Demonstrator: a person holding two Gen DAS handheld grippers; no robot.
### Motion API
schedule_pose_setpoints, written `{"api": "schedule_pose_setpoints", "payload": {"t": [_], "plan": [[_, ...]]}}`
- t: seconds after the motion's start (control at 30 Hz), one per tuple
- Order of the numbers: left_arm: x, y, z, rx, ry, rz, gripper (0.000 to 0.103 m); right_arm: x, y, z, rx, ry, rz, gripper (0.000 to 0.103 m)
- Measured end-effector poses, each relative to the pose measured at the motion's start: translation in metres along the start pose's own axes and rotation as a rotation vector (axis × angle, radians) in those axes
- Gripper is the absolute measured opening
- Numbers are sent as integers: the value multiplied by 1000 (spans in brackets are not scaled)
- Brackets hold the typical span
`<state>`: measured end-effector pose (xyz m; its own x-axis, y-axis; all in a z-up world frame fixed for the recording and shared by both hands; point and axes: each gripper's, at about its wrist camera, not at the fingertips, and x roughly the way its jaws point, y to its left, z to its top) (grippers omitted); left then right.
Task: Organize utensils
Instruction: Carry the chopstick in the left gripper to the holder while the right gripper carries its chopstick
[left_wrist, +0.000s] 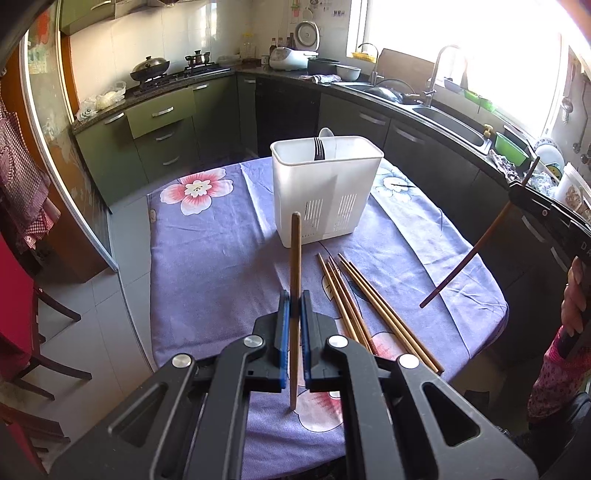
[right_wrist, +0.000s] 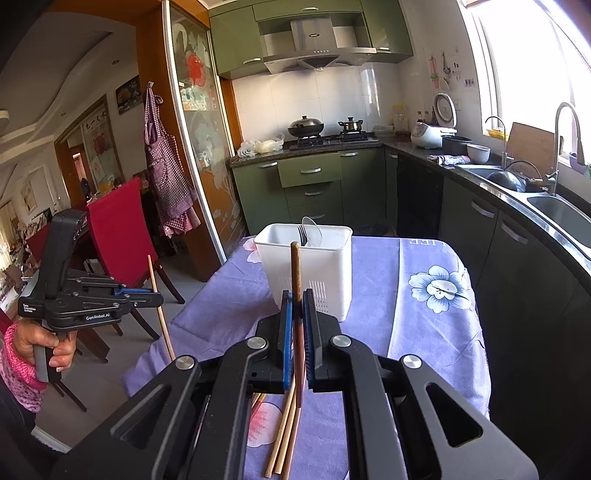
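Note:
My left gripper (left_wrist: 294, 302) is shut on a light wooden chopstick (left_wrist: 295, 266), held upright above the purple flowered tablecloth (left_wrist: 207, 266). My right gripper (right_wrist: 297, 306) is shut on a dark brown chopstick (right_wrist: 295, 266), also upright. The white utensil holder (left_wrist: 325, 188) stands ahead on the table with a fork (left_wrist: 318, 149) and a white spoon (left_wrist: 325, 132) inside; it also shows in the right wrist view (right_wrist: 306, 266). Several loose chopsticks (left_wrist: 365, 306) lie on the cloth right of my left gripper. The right gripper appears at the right edge of the left view (left_wrist: 532, 201), the left gripper at the left of the right view (right_wrist: 147, 295).
Green kitchen cabinets (left_wrist: 162, 122) and a counter with sink (left_wrist: 450, 122) curve behind the table. A stove with pots (right_wrist: 321, 133) is at the back. Red chairs (right_wrist: 118, 229) stand left of the table. More chopsticks (right_wrist: 284, 432) lie under my right gripper.

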<state>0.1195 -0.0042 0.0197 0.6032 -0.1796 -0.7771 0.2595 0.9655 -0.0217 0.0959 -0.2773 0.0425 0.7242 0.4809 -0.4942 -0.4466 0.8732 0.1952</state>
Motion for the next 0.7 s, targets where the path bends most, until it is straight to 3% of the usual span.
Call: {"api": "schedule_pose_setpoints", "payload": {"t": [0.4,0.7], "plan": [[-12,4,24,-15,-39,-40,6,8,12,35,-36,-21,26,7],[-44,-3,95,24,-132,-52,5,13,8,113,-30,-120,4,7]]}}
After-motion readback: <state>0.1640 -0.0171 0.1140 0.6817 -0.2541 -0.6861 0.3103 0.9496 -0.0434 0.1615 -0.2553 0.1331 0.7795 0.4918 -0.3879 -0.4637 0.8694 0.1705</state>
